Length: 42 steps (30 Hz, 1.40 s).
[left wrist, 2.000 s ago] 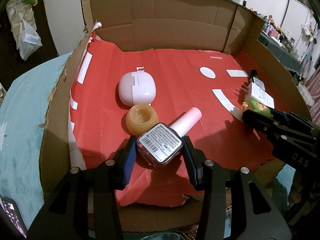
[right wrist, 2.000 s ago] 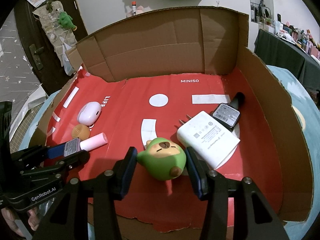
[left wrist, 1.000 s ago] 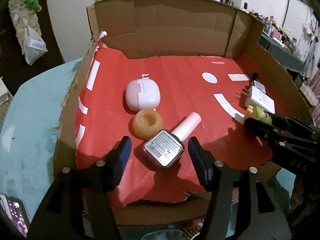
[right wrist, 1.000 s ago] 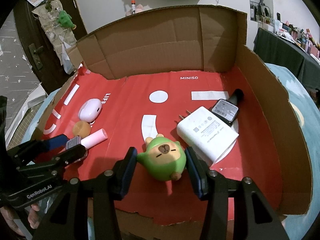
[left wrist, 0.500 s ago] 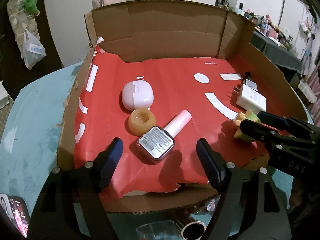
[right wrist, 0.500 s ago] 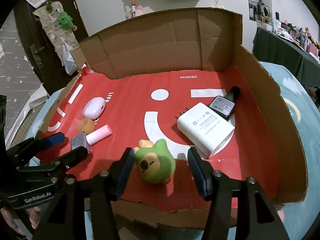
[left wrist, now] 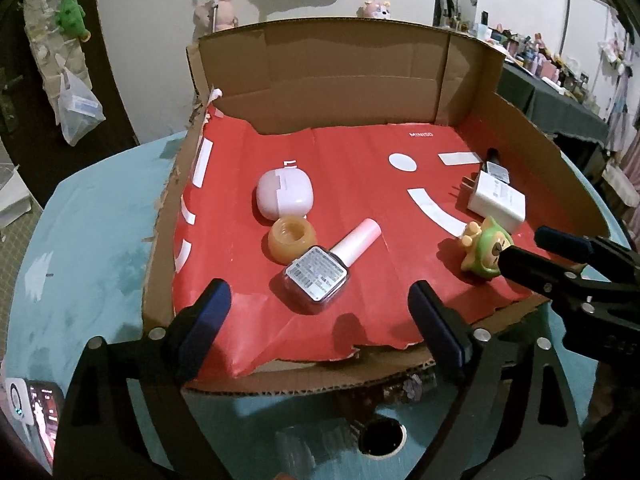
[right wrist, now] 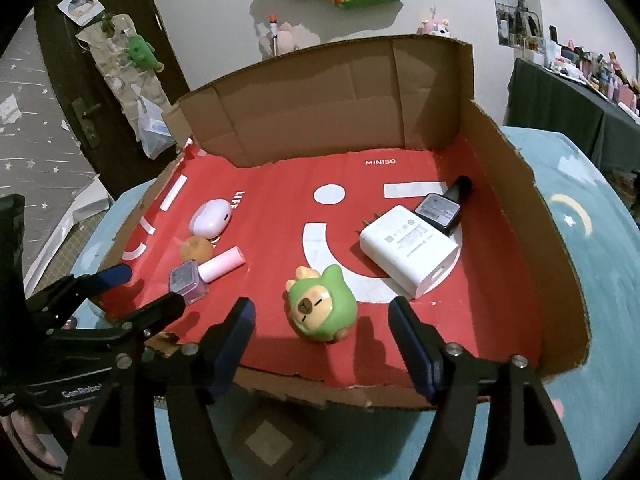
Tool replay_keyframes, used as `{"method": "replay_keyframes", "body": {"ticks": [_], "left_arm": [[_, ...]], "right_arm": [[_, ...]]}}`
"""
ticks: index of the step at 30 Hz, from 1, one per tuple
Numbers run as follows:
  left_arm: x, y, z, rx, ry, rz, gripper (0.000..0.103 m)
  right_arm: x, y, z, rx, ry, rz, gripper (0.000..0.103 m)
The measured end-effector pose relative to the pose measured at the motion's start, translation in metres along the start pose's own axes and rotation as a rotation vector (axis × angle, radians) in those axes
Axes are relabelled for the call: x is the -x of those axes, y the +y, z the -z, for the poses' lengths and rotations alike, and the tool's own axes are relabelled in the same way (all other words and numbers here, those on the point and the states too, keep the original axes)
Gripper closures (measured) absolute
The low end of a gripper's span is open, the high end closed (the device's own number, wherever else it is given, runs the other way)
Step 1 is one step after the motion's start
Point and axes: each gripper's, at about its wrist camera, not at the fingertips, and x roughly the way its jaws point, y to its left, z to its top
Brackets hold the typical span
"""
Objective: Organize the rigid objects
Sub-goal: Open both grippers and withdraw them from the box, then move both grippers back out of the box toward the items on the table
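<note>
A cardboard box (left wrist: 344,92) lined with red paper holds everything. A nail polish bottle (left wrist: 320,270) with a pink cap lies near the front left, beside an amber jar (left wrist: 291,238) and a pink earbud case (left wrist: 285,194). My left gripper (left wrist: 318,294) hangs just in front of the bottle, its jaws opening and both pads well clear of it. A green capybara toy (right wrist: 322,308) lies on the liner. My right gripper (right wrist: 322,312) straddles it from the near side, jaws opening, pads apart from it. A white charger (right wrist: 408,248) and a dark bottle (right wrist: 440,206) lie at the right.
The box stands on a teal table (left wrist: 88,248) and has tall back and side walls and a torn low front edge (left wrist: 304,376). A phone (left wrist: 36,412) lies at the near left. A small cardboard square (right wrist: 276,444) and a round dark opening (left wrist: 380,436) sit just before the box.
Both grippers have widened and drawn back toward me. The nail polish bottle lies free on the liner. The green toy has been let go and has rolled over.
</note>
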Motion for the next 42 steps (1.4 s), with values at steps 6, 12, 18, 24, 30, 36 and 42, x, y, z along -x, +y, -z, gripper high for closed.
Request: {"method": "replay_keyframes", "body": {"ticks": [6,12,18,24,30,36,42], "left_arm": [[0.009,-0.004,0.003,-0.006,-0.014,0.0,0.007],[0.017,-0.006,0.007,-0.005,-0.019,0.0,0.007],[0.026,-0.004,0.012,0.016,-0.024,0.024,0.007],[0.036,-0.004,0.02,0.024,-0.031,0.037,0.002],[0.051,-0.002,0.026,0.037,-0.06,0.041,0.002],[0.068,-0.003,0.031,0.036,-0.092,0.041,0.002],[0.075,-0.003,0.038,0.043,-0.102,0.032,0.002]], "right_arm": [[0.011,0.002,0.002,-0.001,-0.023,-0.011,0.02],[0.022,0.002,0.007,0.002,-0.046,-0.024,0.009],[0.035,0.005,0.012,0.008,-0.076,-0.036,0.0],[0.048,0.007,0.015,0.01,-0.105,-0.037,0.0],[0.062,0.011,0.021,0.02,-0.145,-0.033,0.0],[0.076,0.017,0.026,0.031,-0.172,-0.036,0.0],[0.089,0.024,0.032,0.056,-0.195,-0.029,0.0]]}}
